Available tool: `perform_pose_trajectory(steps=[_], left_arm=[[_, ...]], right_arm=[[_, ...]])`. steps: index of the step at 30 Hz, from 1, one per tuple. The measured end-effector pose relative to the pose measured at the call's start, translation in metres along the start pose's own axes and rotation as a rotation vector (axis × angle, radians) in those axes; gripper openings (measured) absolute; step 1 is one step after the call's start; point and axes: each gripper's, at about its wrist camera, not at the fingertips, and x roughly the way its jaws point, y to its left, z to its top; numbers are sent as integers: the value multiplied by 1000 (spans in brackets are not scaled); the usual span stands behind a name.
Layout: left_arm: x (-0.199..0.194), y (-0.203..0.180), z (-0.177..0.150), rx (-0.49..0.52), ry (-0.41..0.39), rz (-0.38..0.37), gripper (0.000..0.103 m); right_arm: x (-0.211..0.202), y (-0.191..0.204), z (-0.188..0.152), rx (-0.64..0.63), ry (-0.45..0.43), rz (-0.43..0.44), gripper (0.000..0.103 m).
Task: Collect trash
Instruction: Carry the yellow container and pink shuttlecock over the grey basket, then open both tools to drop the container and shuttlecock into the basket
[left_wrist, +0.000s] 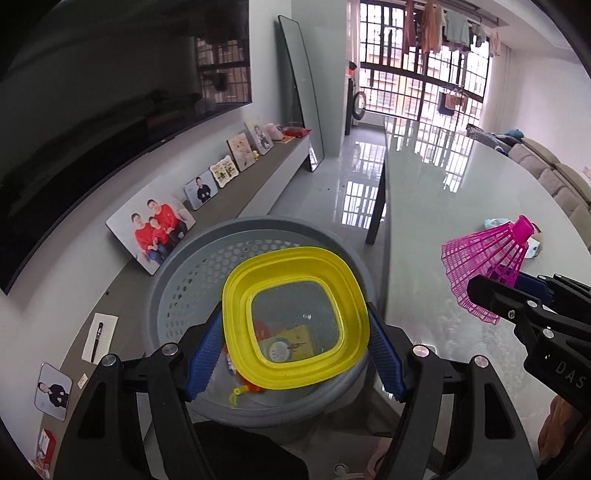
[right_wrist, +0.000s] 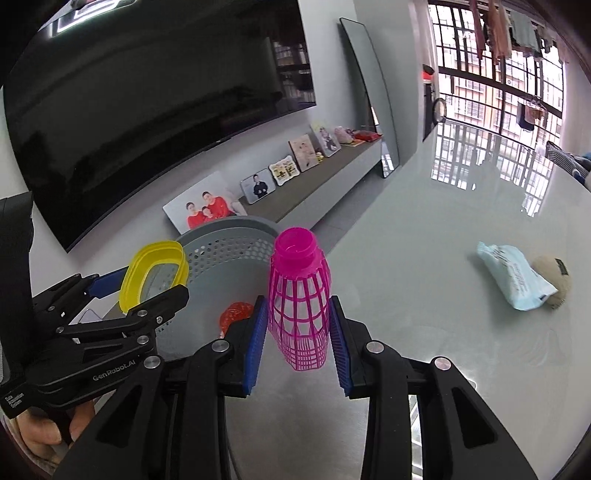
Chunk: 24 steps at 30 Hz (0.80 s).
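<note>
Gripping a yellow lid (left_wrist: 295, 317), my left claw (left_wrist: 295, 354) holds it above the grey perforated basket (left_wrist: 184, 280). My right claw (right_wrist: 297, 332) is clamped narrow on a pink shuttlecock (right_wrist: 299, 295) over the glossy counter (right_wrist: 443, 332), just beside the basket. Further out on the counter lie a pale blue wrapper (right_wrist: 515, 275) and a beige ball (right_wrist: 554, 280), touching.

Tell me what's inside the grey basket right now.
In the grey basket, a red piece and a small yellow bit show. The yellow lid in the left tongs covers the rest.
</note>
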Motion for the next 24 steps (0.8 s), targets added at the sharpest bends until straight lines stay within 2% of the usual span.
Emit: perform_pose_trajectory(steps=[5, 10, 16, 24], left_arm=[[14, 32, 1, -38, 17, 34, 70], [27, 52, -3, -60, 33, 50, 70], [45, 64, -7, -59, 59, 59, 70], [54, 67, -9, -57, 75, 56, 72]], right_arm=[[32, 34, 14, -59, 31, 51, 32], [59, 50, 22, -85, 69, 80, 32], [82, 58, 20, -92, 126, 103, 32], [88, 54, 19, -85, 134, 92, 32]])
